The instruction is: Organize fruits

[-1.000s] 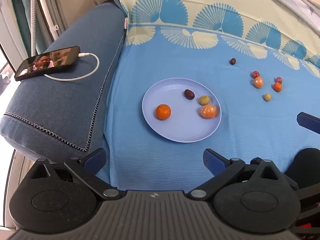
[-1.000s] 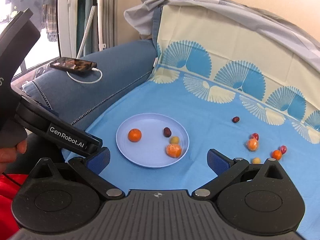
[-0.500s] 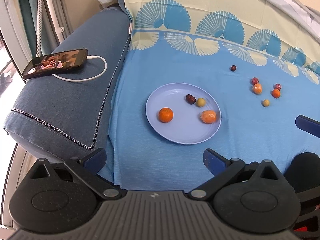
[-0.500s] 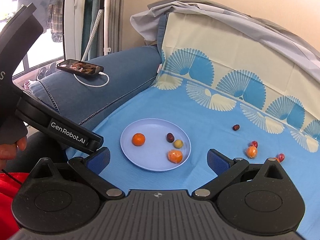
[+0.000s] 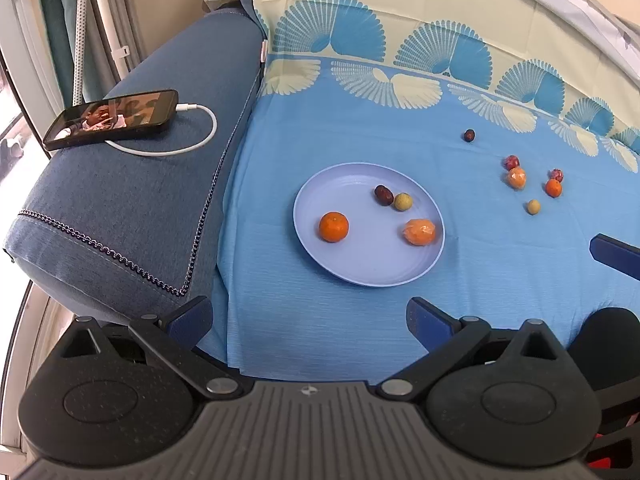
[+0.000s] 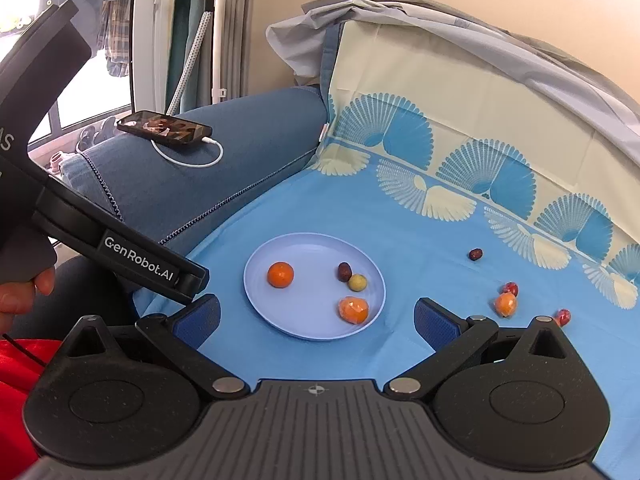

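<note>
Both the left tongs [image 5: 308, 316] and the right tongs [image 6: 318, 316] hung wide open and empty, while the loose fruits [image 6: 506, 304] lay on the blue cloth [image 6: 420, 240] right of the plate [image 6: 280, 320], nearer the right tongs.

Home living room, by the look of it. Blue fabric sofa armrest [image 5: 132, 208] with a phone [image 5: 112, 119] charging on a white cable [image 5: 188, 136]. Seat draped in a fan-patterned blue cloth [image 5: 360, 128]. Curtains [image 6: 192, 32] beside a bright window [image 6: 92, 80]; clothes hanging outside [image 6: 116, 40]; shoes on the floor [image 6: 90, 138].
</note>
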The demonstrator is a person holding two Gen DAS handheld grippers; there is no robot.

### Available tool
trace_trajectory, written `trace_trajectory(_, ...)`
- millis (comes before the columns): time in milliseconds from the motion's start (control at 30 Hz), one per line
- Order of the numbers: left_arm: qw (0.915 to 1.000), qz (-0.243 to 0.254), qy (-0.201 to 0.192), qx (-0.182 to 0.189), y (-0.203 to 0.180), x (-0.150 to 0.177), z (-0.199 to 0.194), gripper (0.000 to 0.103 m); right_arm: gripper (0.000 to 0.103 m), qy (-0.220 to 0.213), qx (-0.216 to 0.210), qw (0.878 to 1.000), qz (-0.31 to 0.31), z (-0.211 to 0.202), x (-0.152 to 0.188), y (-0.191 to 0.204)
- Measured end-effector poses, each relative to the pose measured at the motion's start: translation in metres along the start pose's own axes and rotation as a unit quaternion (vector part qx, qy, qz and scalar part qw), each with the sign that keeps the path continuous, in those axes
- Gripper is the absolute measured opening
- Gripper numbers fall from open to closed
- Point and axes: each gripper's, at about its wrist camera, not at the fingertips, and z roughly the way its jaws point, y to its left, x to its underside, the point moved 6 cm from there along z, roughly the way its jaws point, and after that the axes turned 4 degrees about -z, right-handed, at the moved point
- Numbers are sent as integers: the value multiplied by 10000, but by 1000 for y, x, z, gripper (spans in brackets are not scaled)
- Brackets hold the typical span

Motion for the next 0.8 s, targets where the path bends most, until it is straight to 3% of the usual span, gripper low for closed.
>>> trace_trajectory(800, 9997, 176, 145, -65, -7, -1, 12, 103, 102, 149, -81, 9997, 188, 11, 4, -7)
